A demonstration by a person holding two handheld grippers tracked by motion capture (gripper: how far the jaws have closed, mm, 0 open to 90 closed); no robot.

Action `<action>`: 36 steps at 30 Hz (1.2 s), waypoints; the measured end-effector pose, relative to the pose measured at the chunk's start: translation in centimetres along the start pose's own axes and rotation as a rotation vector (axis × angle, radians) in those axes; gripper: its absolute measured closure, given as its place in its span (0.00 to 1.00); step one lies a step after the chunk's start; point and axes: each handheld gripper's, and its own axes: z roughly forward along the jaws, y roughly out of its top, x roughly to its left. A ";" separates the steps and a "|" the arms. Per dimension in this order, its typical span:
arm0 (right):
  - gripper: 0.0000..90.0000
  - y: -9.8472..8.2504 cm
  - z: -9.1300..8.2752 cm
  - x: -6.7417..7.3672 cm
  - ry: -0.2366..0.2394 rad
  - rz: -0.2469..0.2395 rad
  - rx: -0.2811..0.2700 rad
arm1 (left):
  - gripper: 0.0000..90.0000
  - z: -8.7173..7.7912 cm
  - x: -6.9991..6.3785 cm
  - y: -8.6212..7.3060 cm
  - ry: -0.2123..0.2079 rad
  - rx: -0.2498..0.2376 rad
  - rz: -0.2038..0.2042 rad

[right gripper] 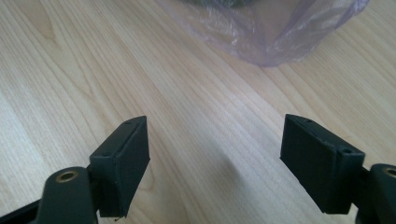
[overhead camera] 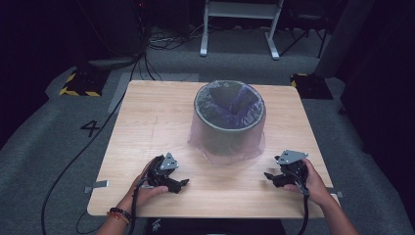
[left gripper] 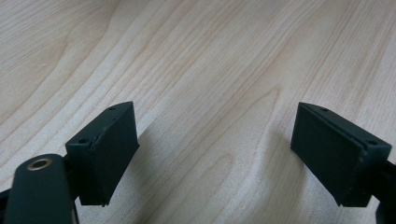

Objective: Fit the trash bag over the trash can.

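Resting low on the near edge of the table (overhead camera: pixel 147 122), both grippers sit empty, one either side of the bin (overhead camera: pixel 229 120). Left gripper (overhead camera: pixel 182 185) is lower left of centre in the high view, right gripper (overhead camera: pixel 268 176) lower right, tips pointing inward toward each other. Looks like a parked or ready stance: hands flanking the bin so either can reach the bag.

Jaws:
- left: spread wide, nothing but bare wood between the pads (left gripper: pixel 112 154).
- right: spread wide too, nothing between the pads (right gripper: pixel 123 163); hem of the bag (right gripper: pixel 275 32) lies ahead at the top of its view, well apart from the tips.

Bin is upper centre of the table, round, dark grey, tapering slightly toward the base, upright. Liner bag is thin translucent plastic, pale purple tint, crinkled. It's tucked inside and folded over the rim, skirt draping down the outside wall and pooling on the tabletop round the base. I'd guess the overhang is what keeps the liner from slipping in.

Table is light wood, straight visible grain, matte, rounded corners. Pads are flat black rectangular blocks, look rubbery, with small screw holes on the backing. Grey three-cornered plates sit on top of each gripper. Cable (overhead camera: pixel 73 161) trails off the left side across grey carpet (overhead camera: pixel 44 147).
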 end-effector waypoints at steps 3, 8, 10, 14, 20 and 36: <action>0.27 -0.8 0.1 0.1 -0.002 0.009 -0.004 | 0.16 0.0 0.0 0.0 0.000 0.000 0.000; 0.27 -2.0 0.2 0.2 -0.005 0.041 -0.018 | 0.16 0.0 0.0 0.0 0.000 0.000 0.000; 0.26 -2.4 0.1 0.2 -0.004 0.056 -0.025 | 0.16 0.0 0.0 0.0 0.000 0.000 0.000; 0.24 -3.3 -0.1 -0.2 -0.007 0.105 -0.047 | 0.16 0.0 0.0 0.0 0.001 0.000 -0.001; 0.17 -5.5 -0.4 -1.5 -0.024 0.253 -0.103 | 0.16 0.0 0.0 0.0 0.002 -0.001 -0.003; 0.17 -8.0 -1.8 -3.8 -0.105 0.388 -0.089 | 0.15 0.1 0.0 0.1 0.003 -0.001 -0.010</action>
